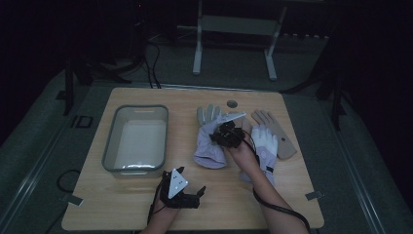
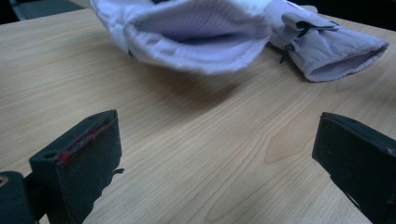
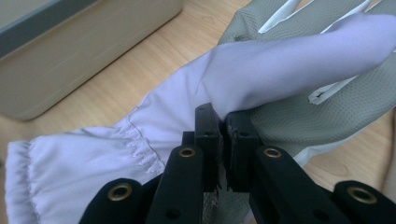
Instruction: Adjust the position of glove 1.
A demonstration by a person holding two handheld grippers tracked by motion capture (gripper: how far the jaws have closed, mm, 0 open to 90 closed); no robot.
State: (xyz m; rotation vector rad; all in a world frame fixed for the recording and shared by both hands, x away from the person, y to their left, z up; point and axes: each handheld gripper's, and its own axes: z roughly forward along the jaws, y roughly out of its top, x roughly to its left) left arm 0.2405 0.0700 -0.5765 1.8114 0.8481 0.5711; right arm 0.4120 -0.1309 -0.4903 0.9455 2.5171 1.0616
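Item 1, nearest edge of wooden table [image 1: 122, 204]: left gripper [image 1: 191, 197], resting low on the bare wood, jaws spread wide, nothing between them; from the left gripper view, aimed at the open cuff of the lilac glove [image 2: 201, 35].

Item 2, mid-table: right gripper [image 1: 225, 132], jaws pressed together on a fold of the lilac glove [image 1: 214, 141], thumb side as far as can be told; in the right gripper view the pinch sits just past the gathered wrist seam [image 3: 140, 149].

Item 3, lilac glove: pale, smooth shell, quilted-looking lining at the cuff, elastic gathering at the wrist; lying partly over a grey mesh-backed glove [image 3: 336, 98], cuff toward the person, part of the cuff seemingly raised off the wood.

Item 4, right of these: white glove [image 1: 265, 141] and tan glove [image 1: 277, 134], flat on the table, untouched.

Item 5, left side: grey plastic bin [image 1: 113, 139], empty.

Progress, judged: early. One glove gripped, none in the bin; lift and transfer seemingly outstanding, remaining gloves unsorted.
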